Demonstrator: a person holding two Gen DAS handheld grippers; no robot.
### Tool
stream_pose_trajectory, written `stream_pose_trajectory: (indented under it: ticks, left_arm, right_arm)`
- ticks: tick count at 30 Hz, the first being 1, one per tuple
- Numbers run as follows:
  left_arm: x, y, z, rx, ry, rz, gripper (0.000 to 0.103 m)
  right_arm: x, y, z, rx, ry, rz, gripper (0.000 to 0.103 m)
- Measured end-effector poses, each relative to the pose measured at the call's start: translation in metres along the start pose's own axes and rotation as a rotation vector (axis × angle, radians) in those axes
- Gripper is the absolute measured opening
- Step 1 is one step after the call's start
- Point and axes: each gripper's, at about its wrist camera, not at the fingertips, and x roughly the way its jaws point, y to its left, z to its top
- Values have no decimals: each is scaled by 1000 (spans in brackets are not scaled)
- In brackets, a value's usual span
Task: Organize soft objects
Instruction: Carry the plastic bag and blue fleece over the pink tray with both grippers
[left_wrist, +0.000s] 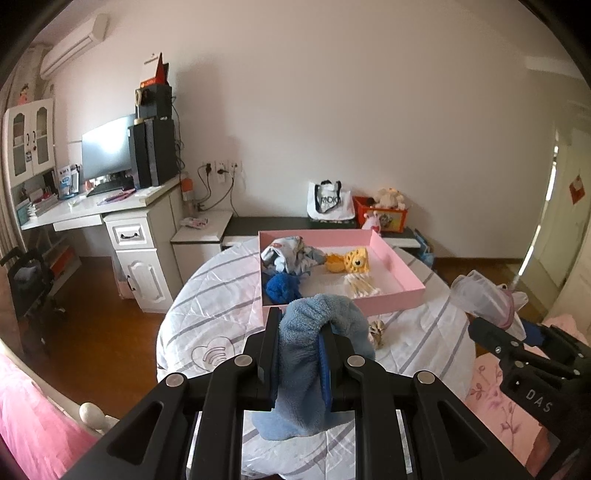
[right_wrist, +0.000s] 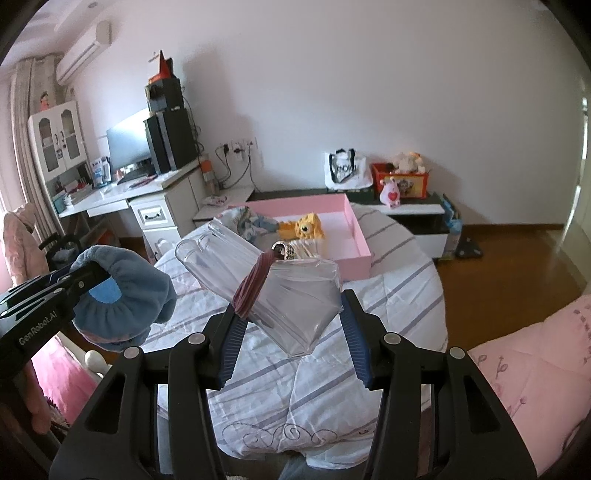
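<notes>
- The left claw is clamped tight on a blue fleece cloth, held in the air above a round worktop under a white striped cover.
- The cloth bunches over the claw's tips and hangs down between its arms; in the right wrist view it shows as a rounded bundle at the left edge.
- The right claw grips a clear plastic pouch cinched by a mauve hair tie; one pad presses at the tie, while contact at the other pad is unclear.
- The pouch sits tilted, its rounded end pointing up and left toward a pink tray.
- The tray rests on the far part of the worktop and holds a pile of pale clothes, a dark blue cloth, a yellow plush toy and a cream fringed piece.
- A small patterned scrunchie lies on the cover just in front of the tray.
- A pink quilt lies at the right, near the claw.
</notes>
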Motion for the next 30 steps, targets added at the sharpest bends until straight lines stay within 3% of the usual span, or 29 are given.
stream_pose_trajectory:
  ticks: [11,30]
  left_arm:
    - [87,-9,30,31,79,-26,14]
    - [243,-40,88,89,99,-38,14]
  right_arm:
    - [64,-14,12,36,85,-9,47]
    - [171,-33,61,47,128,-19,47]
